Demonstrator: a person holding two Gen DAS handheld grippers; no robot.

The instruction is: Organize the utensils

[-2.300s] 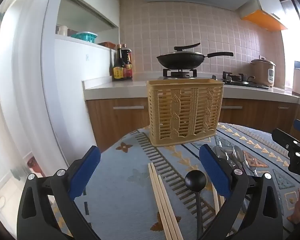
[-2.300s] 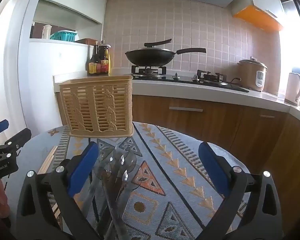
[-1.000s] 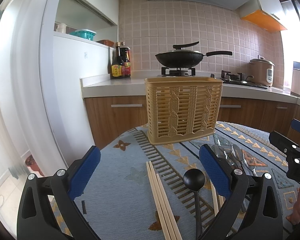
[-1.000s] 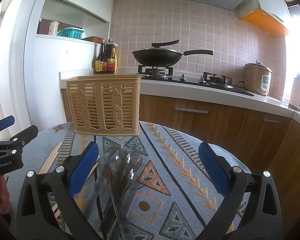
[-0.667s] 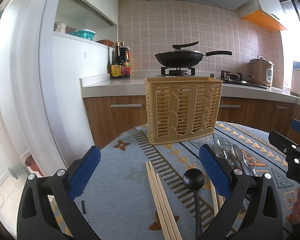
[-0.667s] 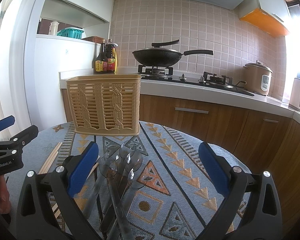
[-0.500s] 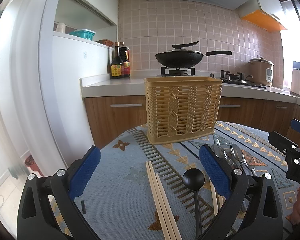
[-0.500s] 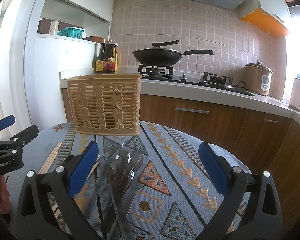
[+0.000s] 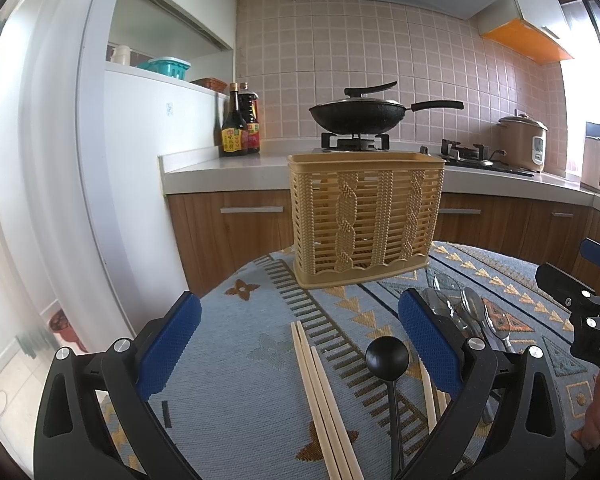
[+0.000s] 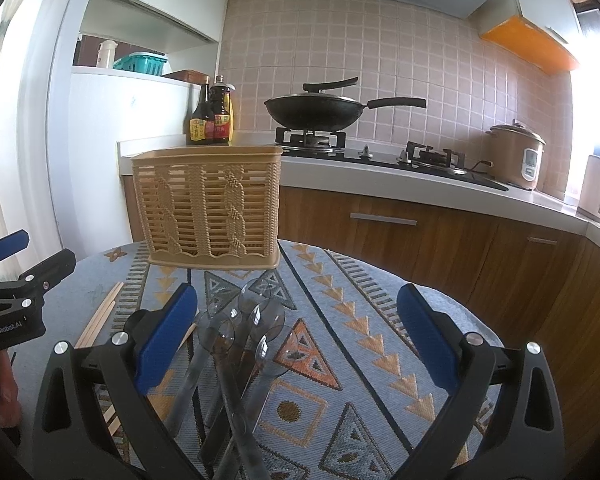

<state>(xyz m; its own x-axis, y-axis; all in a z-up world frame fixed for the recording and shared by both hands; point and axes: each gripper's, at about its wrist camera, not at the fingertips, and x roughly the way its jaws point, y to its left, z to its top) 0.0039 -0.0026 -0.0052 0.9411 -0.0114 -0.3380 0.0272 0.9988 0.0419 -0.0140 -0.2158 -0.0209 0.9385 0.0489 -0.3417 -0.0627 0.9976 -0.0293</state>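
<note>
A tan slatted utensil basket (image 9: 366, 216) (image 10: 212, 210) stands upright at the far edge of the round table. In the left wrist view, wooden chopsticks (image 9: 320, 384) and a black ladle (image 9: 388, 358) lie between the fingers of my open left gripper (image 9: 300, 344). A bunch of clear plastic spoons (image 9: 466, 312) (image 10: 240, 344) lies to the right of them, inside the left half of my open right gripper (image 10: 298, 340). Neither gripper holds anything. Another pair of chopsticks (image 10: 100, 314) lies left of the spoons.
The table wears a blue patterned cloth (image 10: 360, 320). Behind it run a kitchen counter (image 10: 420, 184) with a black wok (image 10: 314, 110) on the stove, two sauce bottles (image 9: 240, 128), a rice cooker (image 10: 516, 156) and a kettle (image 10: 596, 188). A white wall (image 9: 60, 160) stands on the left.
Both grippers have drifted slightly, so the basket sits a little lower and nearer in the views. Nothing on the table has moved and both grippers stay open.
</note>
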